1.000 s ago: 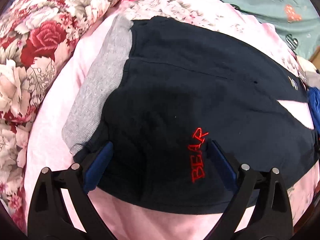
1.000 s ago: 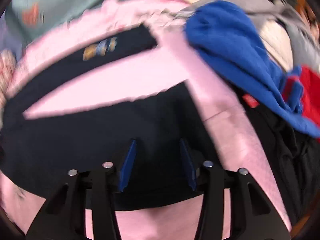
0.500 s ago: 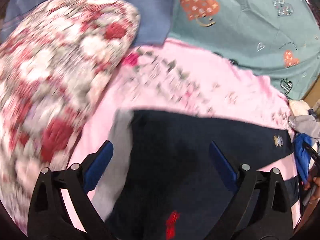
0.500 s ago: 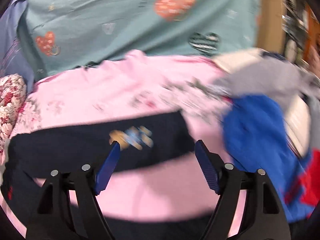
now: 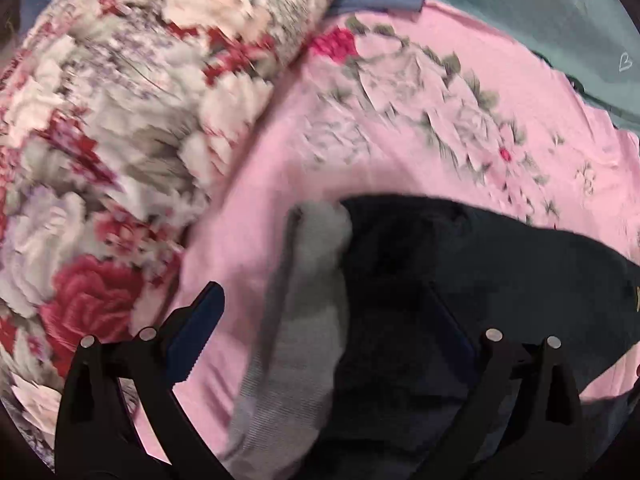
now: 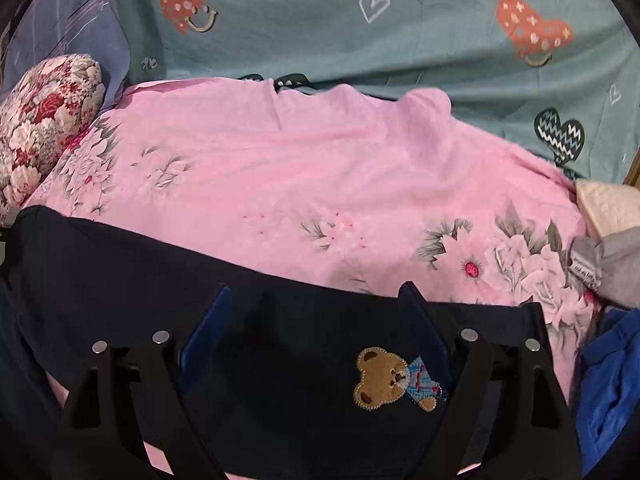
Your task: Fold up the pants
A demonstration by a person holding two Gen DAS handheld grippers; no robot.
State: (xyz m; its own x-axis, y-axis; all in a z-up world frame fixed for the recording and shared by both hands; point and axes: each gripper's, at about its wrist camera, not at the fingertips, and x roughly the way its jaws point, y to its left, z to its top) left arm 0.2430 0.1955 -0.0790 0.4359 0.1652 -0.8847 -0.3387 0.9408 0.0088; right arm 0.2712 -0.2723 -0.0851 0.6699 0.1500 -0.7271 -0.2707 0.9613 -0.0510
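The pants are dark navy, nearly black, soft and matte, and lie spread flat on a pink flowered bedsheet on the bed. A wide grey ribbed waistband closes their left end, blurred in the left wrist view. On the right leg sits an embroidered patch of a brown bear in a light blue outfit, edged with pale beads. That leg's far edge runs in a straight line across the sheet, and its cuff ends near a heap of blue and grey clothes at the right.

The left gripper hovers over the waistband with its fingers spread wide, one over pink sheet, the other over dark cloth; nothing is gripped. The right gripper hangs over the leg beside the bear, its fingers opening, with cloth below them but none pinched.

A red-and-white rose-print pillow lies at the far left, and a teal sheet with hearts covers the far side.
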